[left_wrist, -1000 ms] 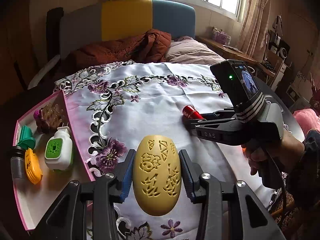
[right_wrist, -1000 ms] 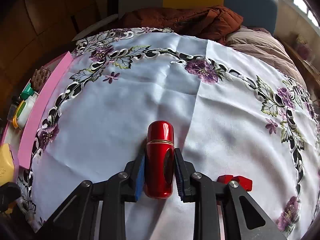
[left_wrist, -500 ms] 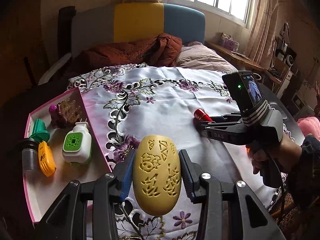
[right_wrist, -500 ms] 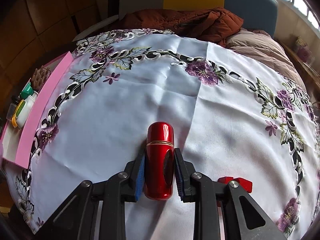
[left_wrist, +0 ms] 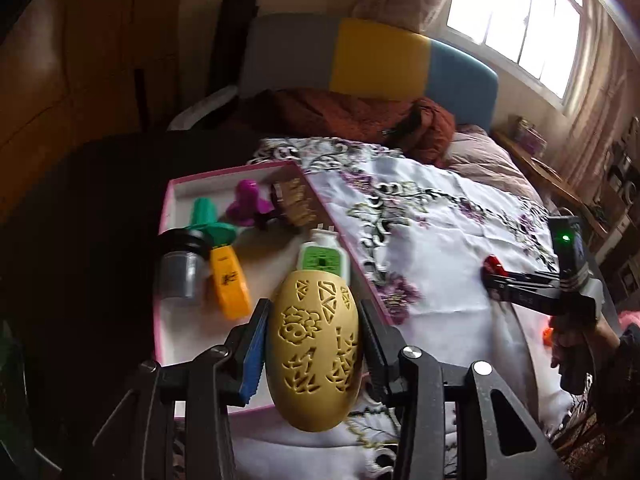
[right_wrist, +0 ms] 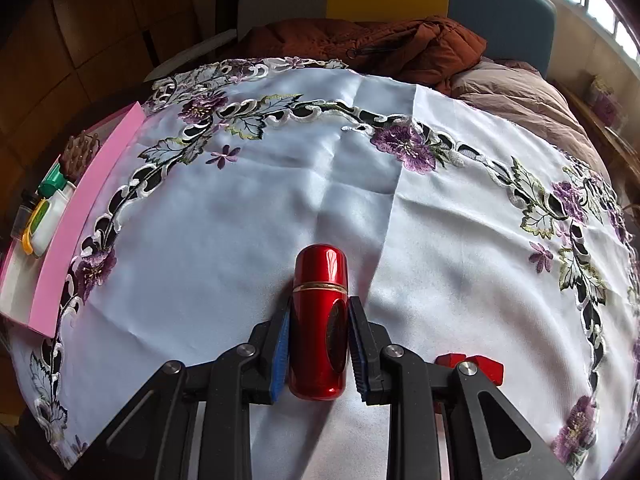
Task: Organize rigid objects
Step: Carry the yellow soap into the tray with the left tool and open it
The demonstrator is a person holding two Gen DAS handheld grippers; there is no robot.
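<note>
Embroidered tablecloth [right_wrist: 248, 240], left claw [left_wrist: 314, 344] clamping carved yellow egg [left_wrist: 316, 356], right claw [right_wrist: 318, 340] clamping glossy red bottle [right_wrist: 319, 320]

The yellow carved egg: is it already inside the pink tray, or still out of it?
Out: the left claw grips the yellow egg above the pink tray.

Daylight glares from the window [left_wrist: 516, 20]; left view blurred, fisheye edges dark.
</note>
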